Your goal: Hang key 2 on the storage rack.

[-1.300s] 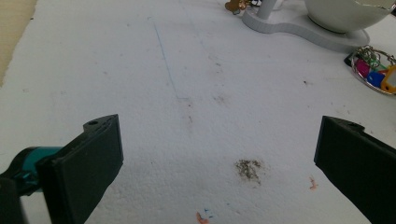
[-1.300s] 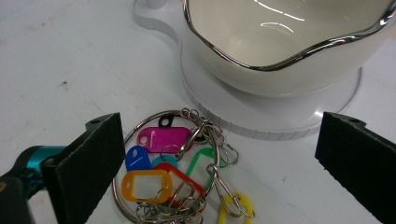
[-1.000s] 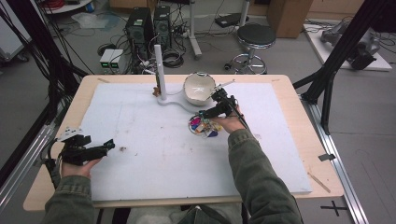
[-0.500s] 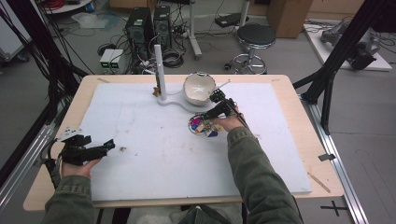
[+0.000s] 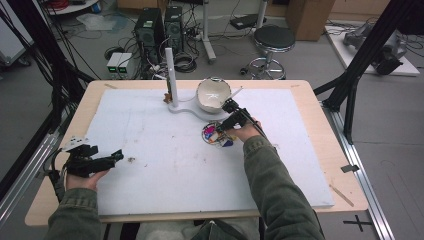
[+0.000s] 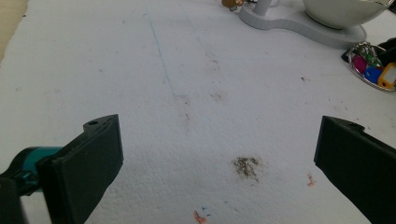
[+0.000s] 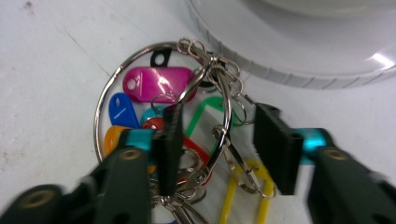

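A large metal key ring (image 7: 103, 105) with several coloured tags, a pink tag (image 7: 154, 84) among them, lies flat on the white mat (image 5: 150, 135) just in front of the white bowl stand. It also shows as a key ring (image 5: 215, 135) in the high view. My right gripper (image 7: 219, 140) points down over it. Its jaws have just been closing and now straddle the ring's right arc and its smaller rings, with gaps still showing beside the pads. At the mat's left edge my left gripper (image 5: 117, 156) lies still and wide open, nothing between its jaws (image 6: 219, 154).
A white bowl (image 5: 213, 95) sits on a flat white stand base (image 5: 182, 107) with an upright post (image 5: 169, 65), close behind the keys. A small brown object (image 5: 166, 97) lies at the post's foot. A dark smudge (image 6: 246, 166) marks the mat ahead of the left gripper.
The right gripper's jaws have drawn closer together over the key ring, while the hand has hardly shifted. The left hand and gripper have stayed put.
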